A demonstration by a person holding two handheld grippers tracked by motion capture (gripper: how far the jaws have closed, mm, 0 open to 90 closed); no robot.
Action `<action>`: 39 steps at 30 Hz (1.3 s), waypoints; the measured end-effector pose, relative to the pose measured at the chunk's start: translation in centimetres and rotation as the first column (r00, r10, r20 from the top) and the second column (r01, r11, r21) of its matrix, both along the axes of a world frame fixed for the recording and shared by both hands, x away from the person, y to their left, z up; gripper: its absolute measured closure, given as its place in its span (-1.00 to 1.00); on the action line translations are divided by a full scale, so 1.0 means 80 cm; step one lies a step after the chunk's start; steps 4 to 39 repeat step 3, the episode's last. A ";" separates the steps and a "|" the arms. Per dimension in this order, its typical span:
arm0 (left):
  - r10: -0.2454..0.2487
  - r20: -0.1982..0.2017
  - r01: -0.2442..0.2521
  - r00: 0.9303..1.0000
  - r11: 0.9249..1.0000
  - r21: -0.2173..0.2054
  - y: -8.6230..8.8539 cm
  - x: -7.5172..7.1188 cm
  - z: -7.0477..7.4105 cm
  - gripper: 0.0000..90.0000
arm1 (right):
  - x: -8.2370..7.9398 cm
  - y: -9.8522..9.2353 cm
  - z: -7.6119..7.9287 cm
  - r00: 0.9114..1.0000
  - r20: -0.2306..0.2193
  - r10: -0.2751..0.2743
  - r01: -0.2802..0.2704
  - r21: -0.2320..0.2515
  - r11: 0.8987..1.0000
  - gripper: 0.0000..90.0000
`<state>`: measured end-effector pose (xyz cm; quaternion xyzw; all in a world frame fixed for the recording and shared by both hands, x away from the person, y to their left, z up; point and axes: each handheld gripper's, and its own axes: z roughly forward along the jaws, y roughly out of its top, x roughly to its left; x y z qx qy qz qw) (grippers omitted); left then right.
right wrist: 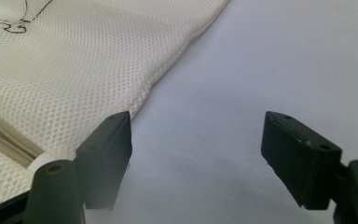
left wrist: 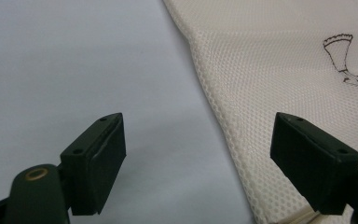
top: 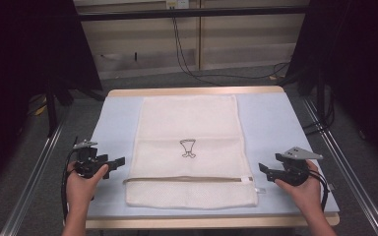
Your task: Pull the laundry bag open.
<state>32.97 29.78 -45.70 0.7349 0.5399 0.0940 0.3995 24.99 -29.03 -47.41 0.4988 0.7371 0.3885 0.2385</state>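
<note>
A cream mesh bag (top: 189, 147) lies flat in the middle of the pale blue surface (top: 270, 123). It is long and points away from the person. A zipper (top: 187, 180) runs across it near the person's end, with a small white tab (top: 260, 190) at the right end of that strip. In the middle of the bag is a small dark drawing (top: 188, 148) that looks like a cup on a stem. No words can be read on it.

The left claw (top: 120, 162) sits just beside the bag's left edge, near the zipper. Its jaws stand wide apart with nothing between them. In the left gripper view, one jaw is over the blue surface and the other is over the edge of the bag.

The right claw (top: 265, 168) sits just beside the bag's right edge. Its jaws are wide apart too and hold nothing. In the right gripper view, the bag's edge runs past one jaw.
</note>
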 end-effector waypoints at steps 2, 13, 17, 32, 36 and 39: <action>0.001 0.002 -0.001 1.000 1.000 -0.002 0.001 0.001 0.000 -0.60 | 0.001 -0.002 0.000 1.000 -0.005 -0.009 0.009 -0.005 1.000 -0.47; 0.002 0.003 -0.002 1.000 1.000 -0.003 0.001 0.001 -0.001 -0.60 | 0.001 -0.003 0.000 1.000 -0.005 -0.009 0.009 -0.008 1.000 -0.48; 0.002 0.003 -0.002 1.000 1.000 -0.003 0.001 0.001 -0.001 -0.60 | 0.001 -0.003 0.000 1.000 -0.005 -0.009 0.009 -0.008 1.000 -0.48; 0.002 0.003 -0.002 1.000 1.000 -0.003 0.001 0.001 -0.001 -0.60 | 0.001 -0.003 0.000 1.000 -0.005 -0.009 0.009 -0.008 1.000 -0.48; 0.002 0.003 -0.002 1.000 1.000 -0.003 0.001 0.001 -0.001 -0.60 | 0.001 -0.003 0.000 1.000 -0.005 -0.009 0.009 -0.008 1.000 -0.48; 0.002 0.003 -0.002 1.000 1.000 -0.003 0.001 0.001 -0.001 -0.60 | 0.001 -0.003 0.000 1.000 -0.005 -0.009 0.009 -0.008 1.000 -0.48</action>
